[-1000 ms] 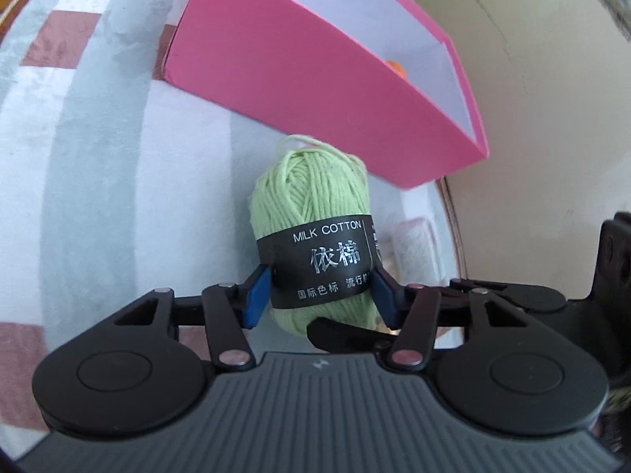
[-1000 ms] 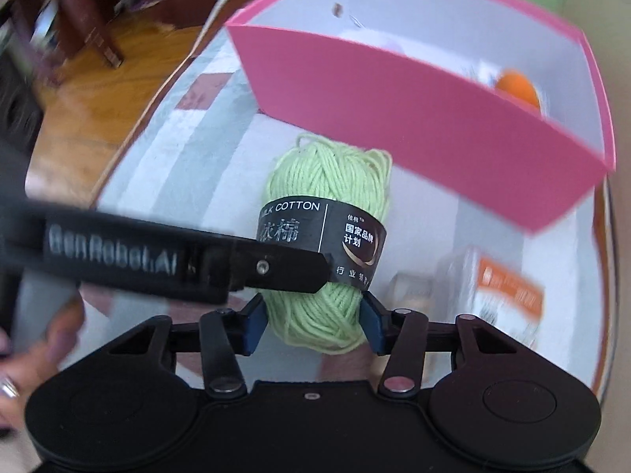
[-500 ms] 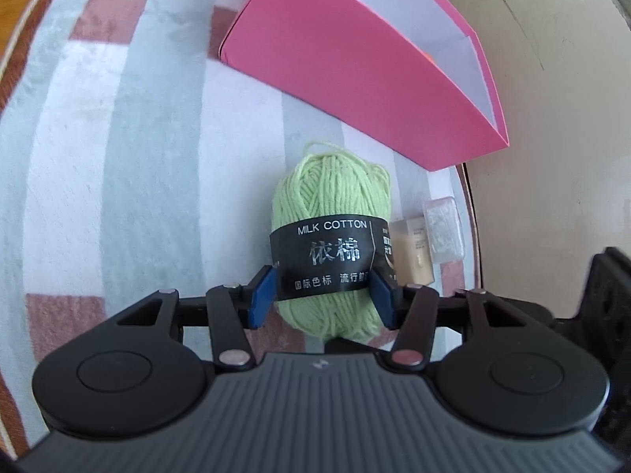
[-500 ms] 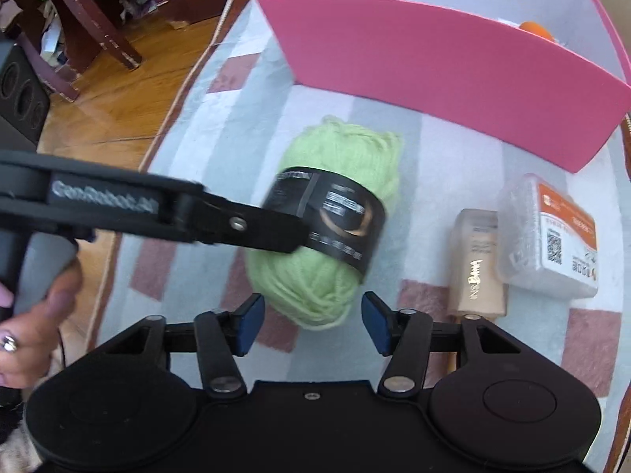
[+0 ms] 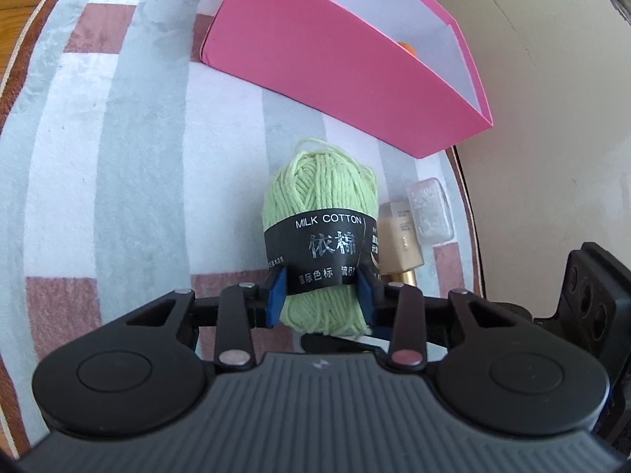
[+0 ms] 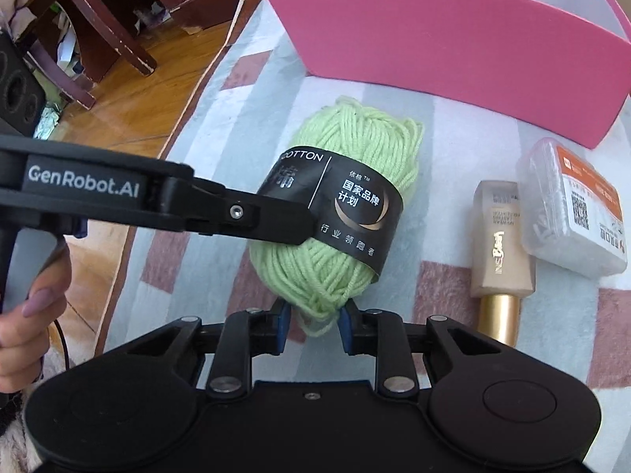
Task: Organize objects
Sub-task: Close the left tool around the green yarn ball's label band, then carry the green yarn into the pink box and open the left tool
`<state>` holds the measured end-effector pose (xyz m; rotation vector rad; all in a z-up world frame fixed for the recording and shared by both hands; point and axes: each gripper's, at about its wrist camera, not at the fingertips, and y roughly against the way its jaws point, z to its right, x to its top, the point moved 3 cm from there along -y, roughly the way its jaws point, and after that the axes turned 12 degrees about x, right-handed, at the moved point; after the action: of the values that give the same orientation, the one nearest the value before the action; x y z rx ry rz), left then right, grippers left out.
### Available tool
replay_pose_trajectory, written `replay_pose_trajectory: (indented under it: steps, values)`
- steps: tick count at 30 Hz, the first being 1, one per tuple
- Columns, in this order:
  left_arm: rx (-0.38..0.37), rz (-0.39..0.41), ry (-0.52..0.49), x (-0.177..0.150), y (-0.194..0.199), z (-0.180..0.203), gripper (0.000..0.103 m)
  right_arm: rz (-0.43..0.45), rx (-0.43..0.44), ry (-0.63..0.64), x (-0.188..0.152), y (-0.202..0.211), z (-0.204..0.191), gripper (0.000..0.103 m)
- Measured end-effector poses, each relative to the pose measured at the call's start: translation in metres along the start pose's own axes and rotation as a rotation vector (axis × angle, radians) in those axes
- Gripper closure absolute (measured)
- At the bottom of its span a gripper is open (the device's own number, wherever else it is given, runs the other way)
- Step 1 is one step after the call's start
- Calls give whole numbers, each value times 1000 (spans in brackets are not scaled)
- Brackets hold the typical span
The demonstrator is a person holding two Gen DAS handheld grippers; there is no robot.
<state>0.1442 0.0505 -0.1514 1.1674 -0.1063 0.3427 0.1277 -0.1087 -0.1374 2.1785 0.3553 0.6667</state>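
A light green yarn ball [image 5: 319, 213] with a black "MILK COTTON" band is held above the striped cloth. My left gripper [image 5: 321, 295] is shut on its banded middle. In the right wrist view the yarn ball [image 6: 339, 205] hangs in front of the right gripper [image 6: 313, 325], whose blue pads have closed to a narrow gap around the yarn's lower tip; the left gripper's finger [image 6: 252, 216] crosses from the left. The pink box [image 5: 335, 59] stands open behind, also shown in the right wrist view [image 6: 453, 51].
A beige foundation bottle [image 6: 501, 252] with a gold cap and a clear plastic case [image 6: 572, 213] with an orange label lie on the cloth [image 6: 244, 126] right of the yarn. An orange object [image 5: 406, 46] sits inside the box. Wooden floor and chair legs [image 6: 106, 27] lie left.
The yarn ball moved back from the pink box. The right gripper opened off it, drew back, then narrowed around its lower tip. The left gripper kept its hold.
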Motion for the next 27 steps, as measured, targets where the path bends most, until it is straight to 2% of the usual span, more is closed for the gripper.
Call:
replay_pose_trajectory:
  steps: [1, 3, 6, 13, 15, 16, 18, 23, 27]
  values:
    - [5, -7, 4, 0, -2, 0, 67, 2, 0, -5, 0, 1, 0, 65]
    - [5, -15, -4, -1, -6, 1, 67, 6, -6, 4, 0, 2, 1, 47]
    - [-7, -21, 3, -2, -9, 1, 67, 34, -20, 28, 1, 4, 3, 37]
    - [14, 2, -22, -3, -12, 5, 67, 32, -29, 56, 8, 0, 9, 40]
    - [28, 12, -44, -4, -9, 9, 67, 43, -25, 53, 7, -2, 11, 50]
    - [33, 15, -57, -5, -7, 12, 68, 45, -25, 64, 7, -3, 9, 51]
    - [38, 19, -70, -6, 1, 18, 68, 48, -37, 77, 5, 0, 4, 55]
    - [57, 22, -70, -16, 33, 28, 68, 58, -16, -2, 1, 20, -10, 56]
    - [66, 9, -84, -14, 57, 35, 68, 61, -24, -10, -3, 37, -30, 56]
